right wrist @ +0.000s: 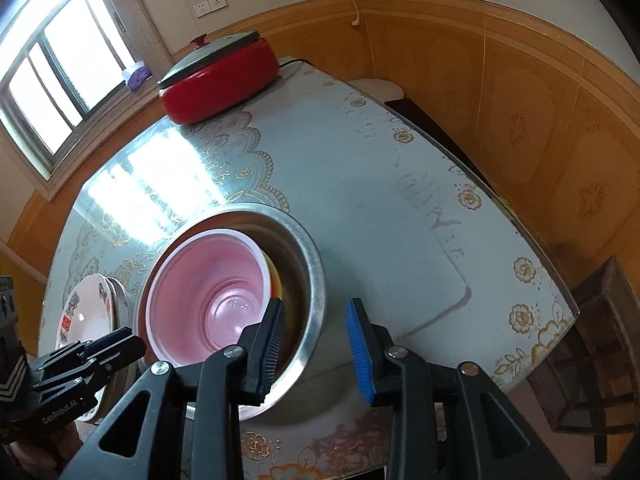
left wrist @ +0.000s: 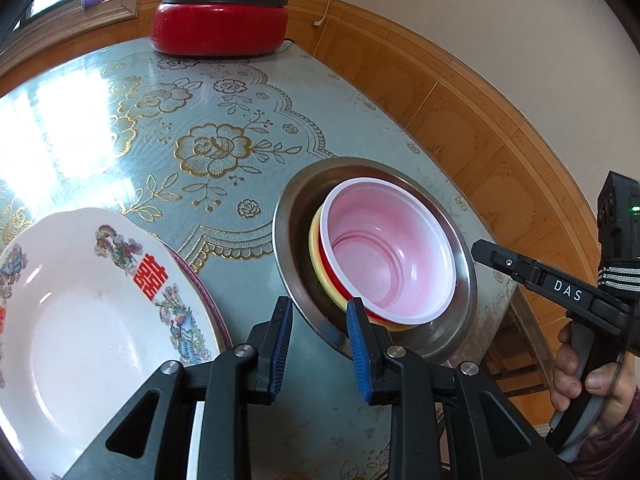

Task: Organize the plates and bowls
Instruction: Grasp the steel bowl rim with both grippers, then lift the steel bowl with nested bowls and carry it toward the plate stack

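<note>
A steel bowl point(left wrist: 460, 280) stands near the table's right edge and holds a yellow bowl point(left wrist: 316, 248) with a red bowl with a pink inside point(left wrist: 388, 252) nested in it. My left gripper point(left wrist: 320, 340) is open, its jaws astride the steel bowl's near-left rim. A white plate with red characters point(left wrist: 88, 312) lies on a purple-rimmed plate point(left wrist: 200, 292) to the left. In the right wrist view my right gripper point(right wrist: 316, 344) is open, astride the right rim of the steel bowl point(right wrist: 316, 280); the red bowl point(right wrist: 208, 292) and white plate point(right wrist: 80, 312) show too.
A red lidded electric pot point(left wrist: 220, 28) stands at the table's far edge, also in the right wrist view point(right wrist: 220, 84). The table has a floral blue-grey cloth point(left wrist: 208, 140). A wooden stool point(right wrist: 592, 360) stands right of the table. Orange wall panelling surrounds.
</note>
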Tool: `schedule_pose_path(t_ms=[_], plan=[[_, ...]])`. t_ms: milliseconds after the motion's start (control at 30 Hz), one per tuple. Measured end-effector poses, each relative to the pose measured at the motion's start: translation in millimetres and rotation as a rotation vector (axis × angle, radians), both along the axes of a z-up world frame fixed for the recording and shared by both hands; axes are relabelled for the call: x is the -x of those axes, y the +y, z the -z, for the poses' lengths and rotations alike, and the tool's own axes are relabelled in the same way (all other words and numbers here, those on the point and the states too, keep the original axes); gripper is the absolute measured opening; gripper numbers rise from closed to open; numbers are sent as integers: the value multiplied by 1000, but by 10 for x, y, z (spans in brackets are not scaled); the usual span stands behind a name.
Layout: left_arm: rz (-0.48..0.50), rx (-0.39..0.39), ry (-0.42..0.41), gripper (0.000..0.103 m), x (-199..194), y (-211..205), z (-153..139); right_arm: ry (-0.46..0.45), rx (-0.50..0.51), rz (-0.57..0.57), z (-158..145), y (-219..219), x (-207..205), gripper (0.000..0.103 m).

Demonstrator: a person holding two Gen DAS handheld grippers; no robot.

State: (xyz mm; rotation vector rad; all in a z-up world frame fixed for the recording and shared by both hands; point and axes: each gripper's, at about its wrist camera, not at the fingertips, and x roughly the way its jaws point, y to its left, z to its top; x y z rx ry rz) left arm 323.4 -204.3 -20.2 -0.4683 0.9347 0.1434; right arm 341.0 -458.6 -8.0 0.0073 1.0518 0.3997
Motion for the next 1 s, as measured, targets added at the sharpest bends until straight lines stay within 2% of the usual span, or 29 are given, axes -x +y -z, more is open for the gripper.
schedule_pose_path(t_ms=[233,367,467,567,700,1000], plan=[[-6,-1,8,30,-40,-18,23,44,-21,7,125,-54,-127,32],[-15,-16,12,30,-71,-29,23,35,12,-25,172,54,-175,32],[-12,-20,8,30,-105,-46,30,34,40,-55,237,103,-217,22],[-6,-27,11,30,-152,-90,43,22,56,-69,245,119,-265,17],[-39,-50,19,30,-181,-72,79,35,41,-80,262,97,-371,17],[-62,-102,6,30,-224,-128,85,33,49,-110,275,79,-480,30]])
